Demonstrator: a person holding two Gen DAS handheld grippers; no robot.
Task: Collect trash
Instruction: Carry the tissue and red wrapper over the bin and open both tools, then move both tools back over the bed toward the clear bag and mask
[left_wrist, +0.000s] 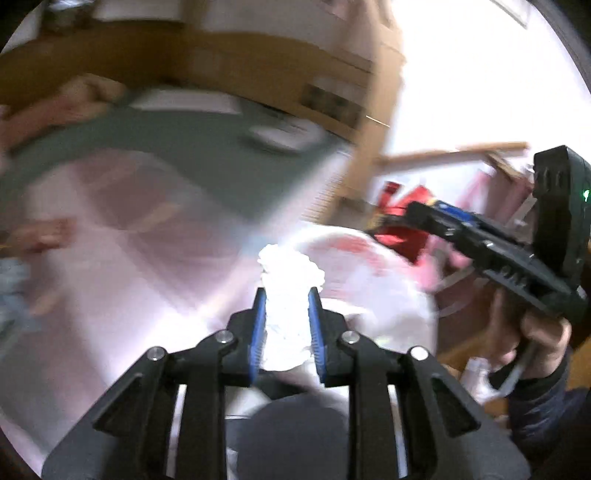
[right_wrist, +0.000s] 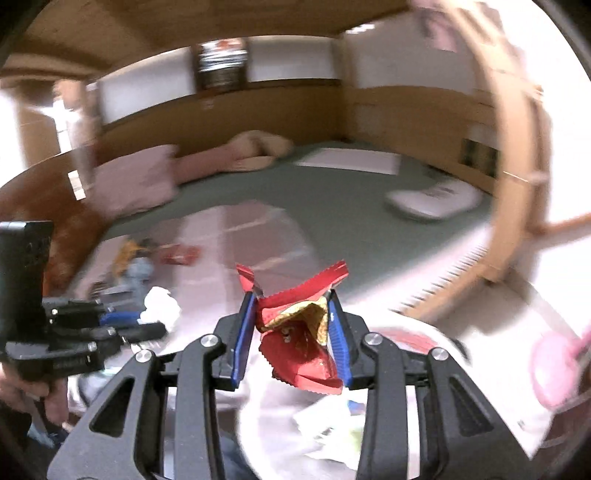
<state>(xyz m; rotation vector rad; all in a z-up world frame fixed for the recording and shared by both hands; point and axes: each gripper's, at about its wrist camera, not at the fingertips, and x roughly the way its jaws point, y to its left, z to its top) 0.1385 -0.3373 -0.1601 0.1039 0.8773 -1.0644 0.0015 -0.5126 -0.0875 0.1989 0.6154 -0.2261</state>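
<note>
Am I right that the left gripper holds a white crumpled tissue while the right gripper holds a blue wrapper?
Not quite: the wrapper in the right gripper is red with a gold lining, as the right wrist view shows. The left gripper does hold the white crumpled tissue.

no legible text, frames too blurred

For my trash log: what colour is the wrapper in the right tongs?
Red wrapper, gold inside; right wrist view shows it best.
</note>
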